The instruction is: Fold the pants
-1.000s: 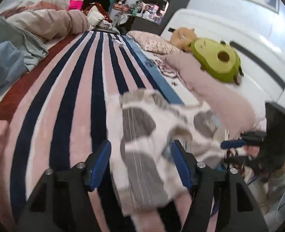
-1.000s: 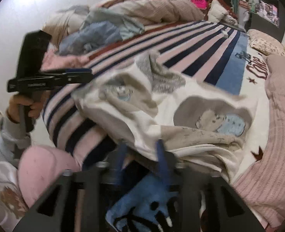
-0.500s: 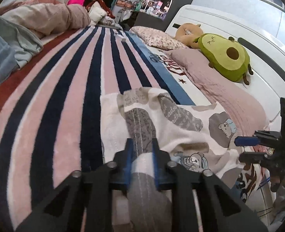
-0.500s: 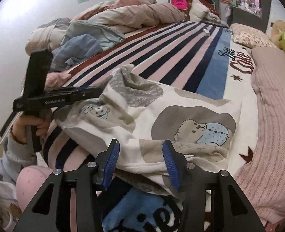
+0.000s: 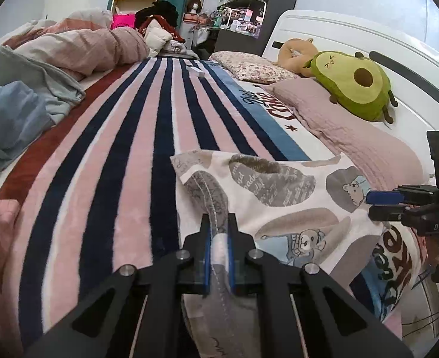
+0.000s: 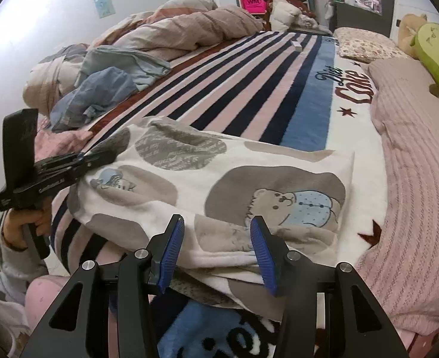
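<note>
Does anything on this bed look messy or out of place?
Yes: a heap of crumpled clothes and a bunched duvet crowd the striped blanket's far edge. The bear-print pants lie rumpled, not yet folded flat.

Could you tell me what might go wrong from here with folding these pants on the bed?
1. The left gripper pinches only a narrow edge of the pants, so the fabric could slip out when lifted.
2. The right gripper is open with the near edge between its fingers, ungripped; lifting one side alone would skew the fold.
3. The pants' near part overhangs the blanket edge and might slide off.
</note>
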A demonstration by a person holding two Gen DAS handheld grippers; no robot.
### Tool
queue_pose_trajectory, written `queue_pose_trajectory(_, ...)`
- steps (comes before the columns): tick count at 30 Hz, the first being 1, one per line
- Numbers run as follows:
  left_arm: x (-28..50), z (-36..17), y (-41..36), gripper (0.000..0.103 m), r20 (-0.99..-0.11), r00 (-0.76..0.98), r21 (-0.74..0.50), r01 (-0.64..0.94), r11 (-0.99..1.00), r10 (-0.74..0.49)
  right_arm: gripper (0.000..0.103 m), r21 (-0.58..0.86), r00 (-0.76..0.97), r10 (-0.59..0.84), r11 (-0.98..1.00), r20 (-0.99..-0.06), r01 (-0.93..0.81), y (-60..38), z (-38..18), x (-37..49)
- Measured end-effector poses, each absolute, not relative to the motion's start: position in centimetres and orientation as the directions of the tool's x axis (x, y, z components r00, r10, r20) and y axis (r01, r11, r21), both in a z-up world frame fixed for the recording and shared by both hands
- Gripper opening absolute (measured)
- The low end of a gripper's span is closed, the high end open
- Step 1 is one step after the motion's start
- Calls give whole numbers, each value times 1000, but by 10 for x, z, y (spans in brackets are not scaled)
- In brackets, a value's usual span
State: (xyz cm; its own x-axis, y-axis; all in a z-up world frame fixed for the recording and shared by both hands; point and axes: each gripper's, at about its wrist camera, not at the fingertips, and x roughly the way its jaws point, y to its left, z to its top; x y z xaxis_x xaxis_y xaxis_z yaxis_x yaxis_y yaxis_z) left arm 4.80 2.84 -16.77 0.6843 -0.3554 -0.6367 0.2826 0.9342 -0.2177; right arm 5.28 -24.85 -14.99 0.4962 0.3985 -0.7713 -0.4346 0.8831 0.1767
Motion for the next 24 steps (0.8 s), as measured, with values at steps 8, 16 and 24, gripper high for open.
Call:
queue_pose_trajectory(8, 47, -170, 25, 19, -649, 691, -194, 255, 947, -319, 42, 190, 523, 389, 899, -759, -394, -258, -147, 57)
queue_pose_trajectory(16, 49, -174, 26, 46, -661, 702, -150, 223, 963, -266, 65, 142, 583, 287, 949, -761, -282, -280, -150, 64)
queue_pose_trajectory(24, 58, -184, 18, 53, -681, 681, -149, 231, 962, -269, 77, 168, 554, 274, 957, -787, -235, -292, -170, 73)
